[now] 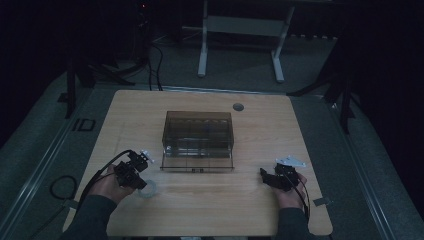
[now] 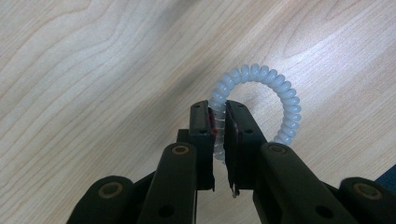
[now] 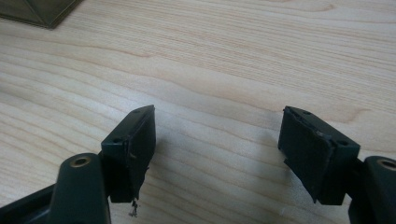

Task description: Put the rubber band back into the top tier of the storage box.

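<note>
here the grasp step is judged done: the spiral hair tie (image 2: 261, 100) is pinched at its near edge by the left gripper (image 2: 219, 122), low on the wooden table (image 1: 210, 200), at seven o'clock from the smoky plastic box (image 1: 198, 140). the right gripper (image 3: 217, 149) is held wide and empty. next, a lift toward the box is called for.

Two grippers (image 1: 141, 161) (image 1: 263, 173), one white spiral hair tie (image 2: 261, 100), one smoky clear box (image 1: 198, 140), one table (image 1: 210, 200)
</note>
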Tool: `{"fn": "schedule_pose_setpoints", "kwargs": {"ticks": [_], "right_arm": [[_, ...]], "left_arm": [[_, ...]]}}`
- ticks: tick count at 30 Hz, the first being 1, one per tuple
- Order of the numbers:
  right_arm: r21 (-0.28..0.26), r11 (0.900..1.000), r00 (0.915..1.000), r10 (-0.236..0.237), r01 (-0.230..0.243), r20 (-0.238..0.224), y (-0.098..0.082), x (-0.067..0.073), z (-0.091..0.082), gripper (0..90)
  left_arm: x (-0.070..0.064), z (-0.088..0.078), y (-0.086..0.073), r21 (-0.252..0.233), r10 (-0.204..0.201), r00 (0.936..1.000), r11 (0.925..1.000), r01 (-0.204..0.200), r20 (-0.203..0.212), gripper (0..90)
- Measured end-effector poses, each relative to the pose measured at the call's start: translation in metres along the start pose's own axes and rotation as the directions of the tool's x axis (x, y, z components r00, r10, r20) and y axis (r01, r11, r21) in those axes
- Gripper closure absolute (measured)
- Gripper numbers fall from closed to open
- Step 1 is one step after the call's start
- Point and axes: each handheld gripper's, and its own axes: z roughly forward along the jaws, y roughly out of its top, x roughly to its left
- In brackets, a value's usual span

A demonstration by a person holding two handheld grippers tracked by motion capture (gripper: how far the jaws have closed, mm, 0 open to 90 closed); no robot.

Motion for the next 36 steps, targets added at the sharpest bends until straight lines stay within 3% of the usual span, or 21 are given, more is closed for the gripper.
{"fn": "schedule_pose_setpoints", "kwargs": {"ticks": [36], "right_arm": [[0.000, 1.000, 1.0000, 0.000, 0.000, 0.000, 0.000, 0.000, 0.000, 27.3]], "left_arm": [[0.005, -0.026, 0.009, -0.062, 0.007, 0.9998, 0.9981, -0.006, 0.016, 82.0]]}}
